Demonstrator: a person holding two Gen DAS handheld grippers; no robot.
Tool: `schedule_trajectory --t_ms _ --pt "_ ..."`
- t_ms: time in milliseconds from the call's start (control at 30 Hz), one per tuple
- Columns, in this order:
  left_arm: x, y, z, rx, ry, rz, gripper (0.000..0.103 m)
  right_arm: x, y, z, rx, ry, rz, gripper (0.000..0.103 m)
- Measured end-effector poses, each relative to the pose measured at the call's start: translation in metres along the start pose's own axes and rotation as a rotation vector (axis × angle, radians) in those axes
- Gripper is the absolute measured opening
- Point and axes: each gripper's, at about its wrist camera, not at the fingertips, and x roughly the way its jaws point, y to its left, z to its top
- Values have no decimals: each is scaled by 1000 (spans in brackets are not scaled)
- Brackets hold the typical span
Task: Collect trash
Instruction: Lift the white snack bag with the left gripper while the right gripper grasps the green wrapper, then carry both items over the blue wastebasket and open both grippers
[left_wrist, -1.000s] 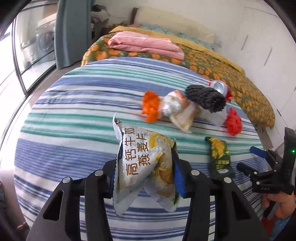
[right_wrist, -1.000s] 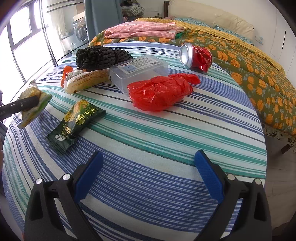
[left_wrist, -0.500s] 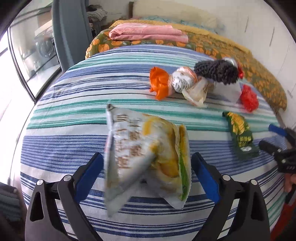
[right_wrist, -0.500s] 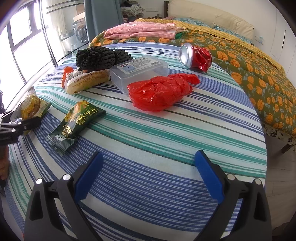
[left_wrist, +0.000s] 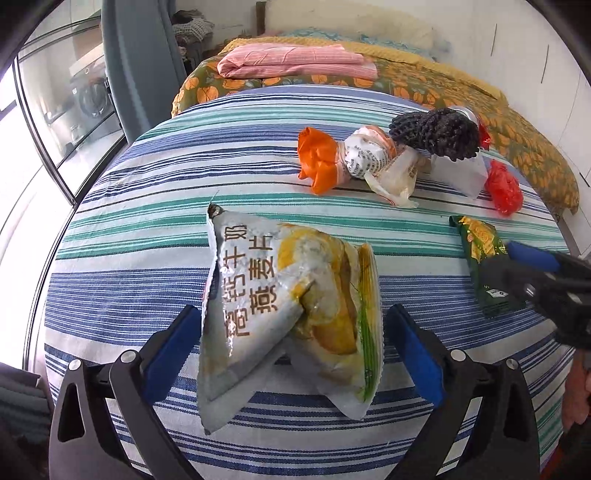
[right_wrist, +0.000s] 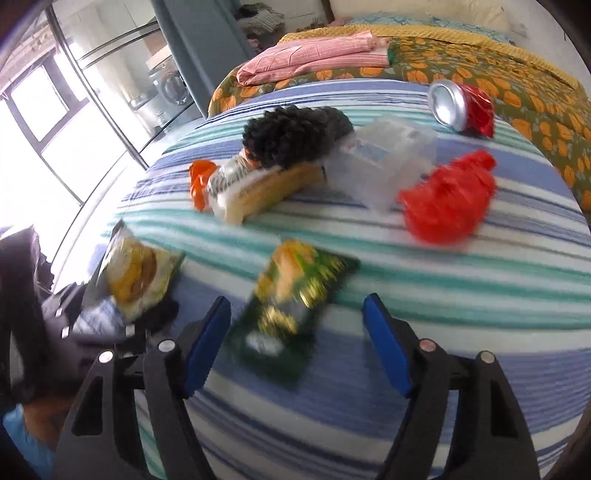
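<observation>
Dark green foil snack packet (right_wrist: 291, 310) is lying flat on the striped tablecloth (right_wrist: 480, 288) between the half-open right gripper's (right_wrist: 295, 345) closing, seemingly untouching jaws, risking pinched cloth, while the left gripper (left_wrist: 291, 345), wide open, is gripping nothing, silver-yellow chip bag (left_wrist: 288, 314) loose between its jaws.

1. A snack bag (left_wrist: 288, 314) is lying on the striped table (left_wrist: 147, 192), nearest the left wrist camera.
2. A smaller packet (left_wrist: 484, 269) is lying to its right.
3. Behind both, a crumpled wrapper (left_wrist: 354, 162), a netted bundle (left_wrist: 436, 136) and a can (right_wrist: 461, 107) are sitting.
</observation>
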Motion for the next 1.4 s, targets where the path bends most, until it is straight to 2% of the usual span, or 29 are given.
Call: schedule_trajectory --t_ms 33,100,133,167,233,300,567,600,667,700,767,900,1000,1033,1067,1133,1167,1200,1233,1267,1300,1400 --pt "0 0 0 0 0 0 98 7 6 5 -7 14 6 74" --pt "0 0 0 0 0 0 98 16 21 10 -84 20 -45 73" --pt "0 0 0 0 0 0 98 18 25 10 -119 17 -66 70" --pt "0 0 0 0 0 0 98 18 26 8 -143 12 -81 59" --pt "0 0 0 0 0 0 98 15 24 0 -220 3 -126 45" --pt "0 0 0 0 0 0 98 7 14 -7 -247 7 -108 43" --pt "-1 1 1 -10 -6 -19 98 -35 -34 -42 -279 19 -103 45" --pt "-3 5 0 -23 -16 -54 98 -37 -39 -45 -270 21 -99 47" --pt "-9 17 -3 -70 -46 -160 98 -44 -47 -50 -250 26 -79 65" --pt "-12 24 -5 -98 -59 -205 98 -48 -52 -51 -231 29 -71 67" --pt "-14 31 -8 -123 -67 -237 98 -52 -58 -54 -204 33 -61 67" --pt "-11 21 -5 -86 -49 -189 98 -56 -59 -53 -173 36 -48 68" --pt "-5 14 4 -70 -29 -134 98 -46 -50 -43 -164 57 -74 67" --pt "-2 13 7 -74 -20 -123 98 -43 -48 -44 -163 64 -84 66" --pt "0 13 11 -79 -14 -115 98 -41 -45 -43 -166 72 -97 59" --pt "1 14 14 -83 -9 -106 89 -40 -38 -42 -205 75 -139 41" --pt "1 13 15 -74 -9 -96 79 -43 -36 -43 -206 70 -139 39" --pt "-1 12 16 -67 -10 -110 64 -46 -36 -44 -203 64 -132 38" --pt "-3 12 16 -63 -17 -113 61 -49 -35 -44 -204 55 -128 37" --pt "-6 11 16 -61 -32 -110 51 -53 -34 -45 -207 46 -126 36" --pt "-11 11 16 -59 -50 -107 45 -58 -35 -46 -205 37 -118 36" --pt "-24 8 12 -67 -71 -128 42 -70 -37 -46 -183 14 -79 36"
